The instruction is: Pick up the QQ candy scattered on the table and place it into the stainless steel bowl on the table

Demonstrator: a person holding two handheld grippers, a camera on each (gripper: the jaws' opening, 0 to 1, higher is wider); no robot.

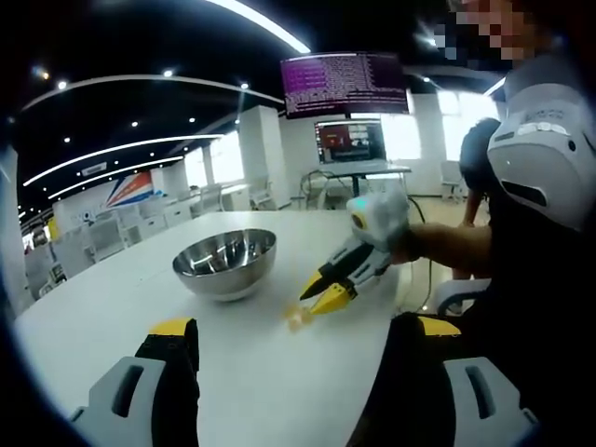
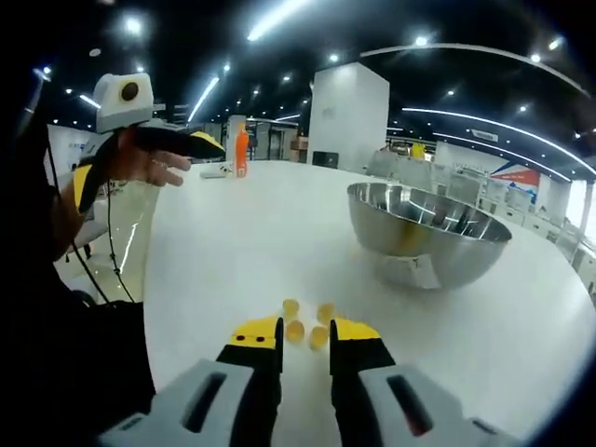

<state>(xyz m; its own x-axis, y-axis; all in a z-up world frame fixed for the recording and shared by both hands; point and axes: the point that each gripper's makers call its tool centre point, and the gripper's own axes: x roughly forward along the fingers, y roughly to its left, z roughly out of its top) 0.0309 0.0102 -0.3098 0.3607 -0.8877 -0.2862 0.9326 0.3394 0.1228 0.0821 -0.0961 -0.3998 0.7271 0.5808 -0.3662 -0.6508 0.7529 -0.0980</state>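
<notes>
In the right gripper view, the left tool (image 2: pixel 191 142) is hovering high over the table's (image 2: pixel 242 242) far left edge, a hand (image 2: pixel 149 166) gripping it; I cannot tell whether its jaws are parted. An orange bottle (image 2: pixel 241 151) is standing beyond. The right tool (image 2: pixel 304 337) is resting low on the table, jaws slightly apart, bracketing a cluster of yellow QQ candy (image 2: pixel 307 321) without clamping it. The stainless steel bowl (image 2: pixel 428 233) is sitting further right, well apart from the candy.
</notes>
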